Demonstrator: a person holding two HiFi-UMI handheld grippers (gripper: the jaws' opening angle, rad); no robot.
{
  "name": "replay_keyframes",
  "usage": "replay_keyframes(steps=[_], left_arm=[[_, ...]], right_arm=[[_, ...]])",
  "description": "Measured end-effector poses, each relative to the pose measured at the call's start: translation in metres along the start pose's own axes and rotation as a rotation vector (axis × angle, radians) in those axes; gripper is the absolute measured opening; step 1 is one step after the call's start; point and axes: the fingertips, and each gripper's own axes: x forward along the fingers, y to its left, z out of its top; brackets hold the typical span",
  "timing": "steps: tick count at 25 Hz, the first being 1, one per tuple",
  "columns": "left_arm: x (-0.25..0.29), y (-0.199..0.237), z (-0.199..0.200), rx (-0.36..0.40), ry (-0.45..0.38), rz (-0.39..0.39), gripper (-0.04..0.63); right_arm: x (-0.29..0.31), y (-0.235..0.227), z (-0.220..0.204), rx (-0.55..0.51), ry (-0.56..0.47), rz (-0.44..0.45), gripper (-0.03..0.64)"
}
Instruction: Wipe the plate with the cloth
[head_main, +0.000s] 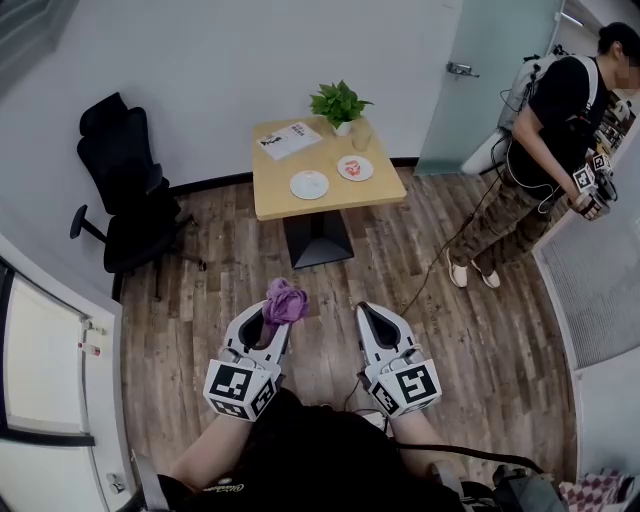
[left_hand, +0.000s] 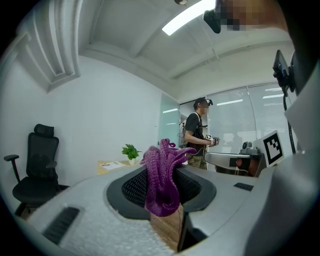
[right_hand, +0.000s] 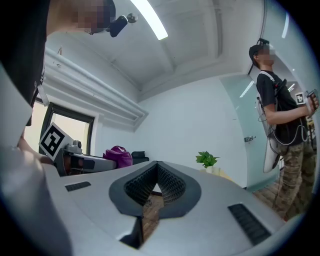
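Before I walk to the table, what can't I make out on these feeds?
- Left plate, right plate: head view, too small to tell clean from dirty.
- Both plates: absent from both gripper views; the table shows nearly edge-on in the left one.
- Paper: head view, print too small to read.
- Cloth: left gripper view, lower end hidden inside the left claw.
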Motion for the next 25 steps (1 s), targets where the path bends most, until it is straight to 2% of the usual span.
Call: replay_keyframes(steps=[10,19,25], left_arm=[[0.013,0.011,0.001,-0.012,-0.014,0.025,0.126],[0.055,0.047,0.0,-0.03,-0.021,0.03,0.126],[0.09,0.089,0.003,-0.031,0.005,0.043,0.126]], right_arm=[[0.018,-0.008,-0.004,-0.012,0.015,0.031,0.002],[0.066,-0.032,-0.01,-0.021,0.029,0.036,0.003],[0.117,-0.057,-0.018,-0.014,0.047,0.04,0.002]])
